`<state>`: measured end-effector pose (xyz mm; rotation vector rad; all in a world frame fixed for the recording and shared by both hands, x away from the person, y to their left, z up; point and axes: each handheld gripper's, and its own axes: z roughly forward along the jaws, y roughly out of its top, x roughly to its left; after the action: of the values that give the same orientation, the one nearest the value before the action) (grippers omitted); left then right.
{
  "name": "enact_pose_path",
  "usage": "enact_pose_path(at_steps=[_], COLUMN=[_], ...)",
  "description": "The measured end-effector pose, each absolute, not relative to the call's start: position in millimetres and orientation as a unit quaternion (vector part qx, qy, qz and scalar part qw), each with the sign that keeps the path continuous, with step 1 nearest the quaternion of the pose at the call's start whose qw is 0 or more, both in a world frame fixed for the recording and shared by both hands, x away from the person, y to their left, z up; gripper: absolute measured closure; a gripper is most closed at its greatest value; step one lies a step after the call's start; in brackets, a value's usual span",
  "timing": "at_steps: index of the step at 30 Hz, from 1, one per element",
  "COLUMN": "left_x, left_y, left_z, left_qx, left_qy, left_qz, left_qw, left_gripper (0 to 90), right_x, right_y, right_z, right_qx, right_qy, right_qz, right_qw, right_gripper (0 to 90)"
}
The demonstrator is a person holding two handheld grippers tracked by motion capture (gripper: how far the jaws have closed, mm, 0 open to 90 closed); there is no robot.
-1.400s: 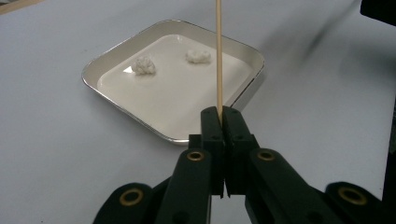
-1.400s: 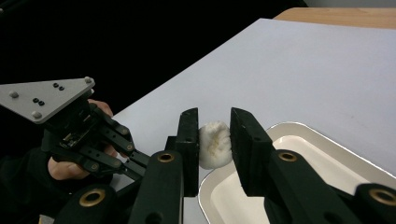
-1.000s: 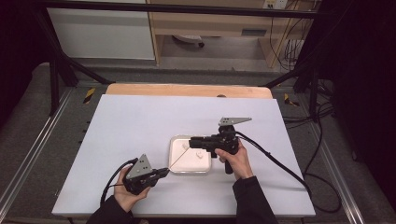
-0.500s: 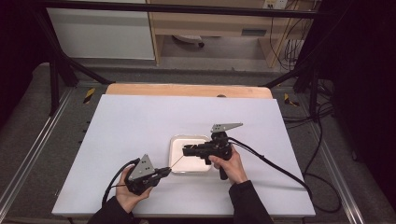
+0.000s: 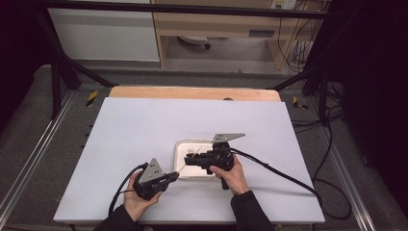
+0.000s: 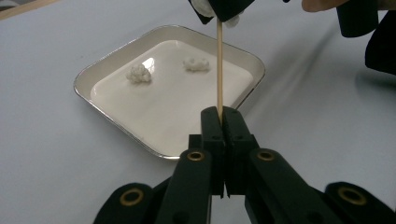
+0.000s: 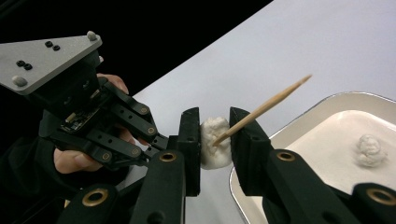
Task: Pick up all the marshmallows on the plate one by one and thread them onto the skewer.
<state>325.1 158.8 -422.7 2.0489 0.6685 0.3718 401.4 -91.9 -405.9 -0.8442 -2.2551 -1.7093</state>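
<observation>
We are holding a white marshmallow (image 7: 214, 142) between the fingers (image 7: 190, 140) of the right gripper (image 7: 215, 140), just over the near left rim of the tray (image 5: 179, 149), and it is looking soft, light and easily squashed, so we are judging that it wants a gentle squeeze on its two flat sides, leaving the middle free. A thin wooden skewer (image 6: 219, 70) is pointing into that middle; it is stiff but slender and could snap or slip if pushed off its line, so we are gripping it low, near its blunt end, with the fingers of the left gripper (image 6: 223, 119) clamped tight on it. From the right gripper view the skewer's tip is sticking out beyond the marshmallow, though we cannot tell how deep it is sitting. Two more marshmallows (image 6: 139, 73) are lying apart in the tray, which is sitting on the white table (image 5: 144, 125) towards its near edge, between our hands.
</observation>
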Motion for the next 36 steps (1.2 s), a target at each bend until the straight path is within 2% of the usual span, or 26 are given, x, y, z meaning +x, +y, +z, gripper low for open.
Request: enact_pose_path(at_steps=[18, 21, 28, 32, 36], left_x=[327, 328, 329, 330, 331], left_y=[150, 152, 163, 170, 176], left_z=[-425, -425, -424, -423, -424], left_qx=[0.828, 0.828, 0.824, 0.823, 0.824], left_qy=[0.282, 0.285, 0.296, 0.302, 0.303], left_qz=[0.141, 0.141, 0.139, 0.137, 0.134], left_qw=[0.464, 0.463, 0.463, 0.461, 0.459], left_gripper=[88.9, 88.9, 88.9, 88.9, 88.9], right_x=[397, 396, 396, 396, 399], right_y=[-85, -87, -101, -109, -116], right_z=[-418, -415, -396, -395, -399], right_qx=[-0.285, -0.287, -0.292, -0.292, -0.303], right_qy=[-0.774, -0.773, -0.784, -0.8, -0.805], right_qz=[-0.555, -0.559, -0.546, -0.523, -0.509], right_qw=[0.103, 0.088, 0.028, -0.017, -0.041], right_gripper=[73.7, 63.5, 29.0, 18.3, 12.9])
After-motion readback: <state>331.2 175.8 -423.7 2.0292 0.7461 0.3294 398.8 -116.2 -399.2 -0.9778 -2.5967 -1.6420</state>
